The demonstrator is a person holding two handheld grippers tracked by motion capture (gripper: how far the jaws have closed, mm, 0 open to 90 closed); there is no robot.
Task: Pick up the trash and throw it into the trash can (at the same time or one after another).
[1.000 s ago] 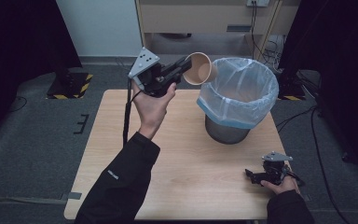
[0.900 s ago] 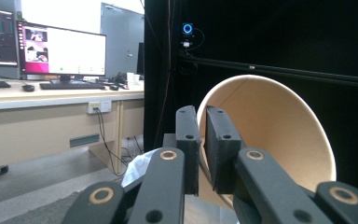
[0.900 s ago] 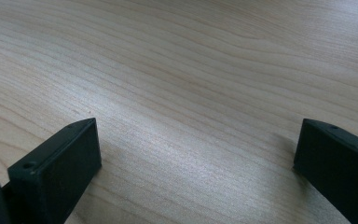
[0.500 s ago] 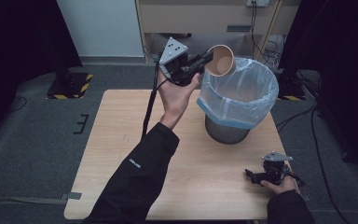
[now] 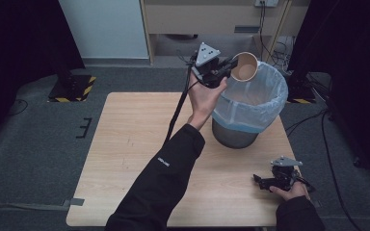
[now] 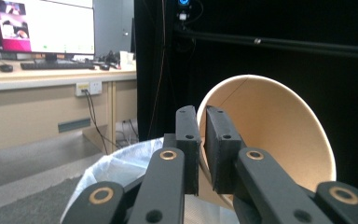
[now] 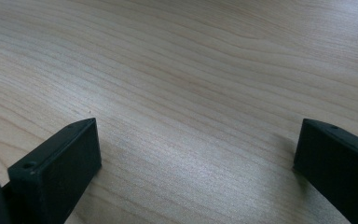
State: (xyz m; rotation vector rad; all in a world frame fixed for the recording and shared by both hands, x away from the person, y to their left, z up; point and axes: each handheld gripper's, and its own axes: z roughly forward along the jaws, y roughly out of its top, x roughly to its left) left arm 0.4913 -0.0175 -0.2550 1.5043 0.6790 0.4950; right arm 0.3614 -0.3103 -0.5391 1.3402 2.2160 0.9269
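Observation:
A brown paper cup hangs on its side over the near-left rim of a grey bin lined with a pale blue bag. My left gripper is shut on the cup's rim and is held high by an outstretched arm. In the left gripper view the two pads pinch the cup's wall, whose mouth faces the camera, with the bag's edge below. My right gripper rests on the table at the front right. Its jaws stand open with nothing between them.
The light wooden table carries the bin at its back right. A cable trails from the left gripper along the arm. Cabinets and cables stand behind the table, with dark curtains at both sides. A desk with a monitor stands farther off.
The left hand has carried the cup to the right and a little down, from beside the bin's left to over its rim. The right gripper has stayed where it was.

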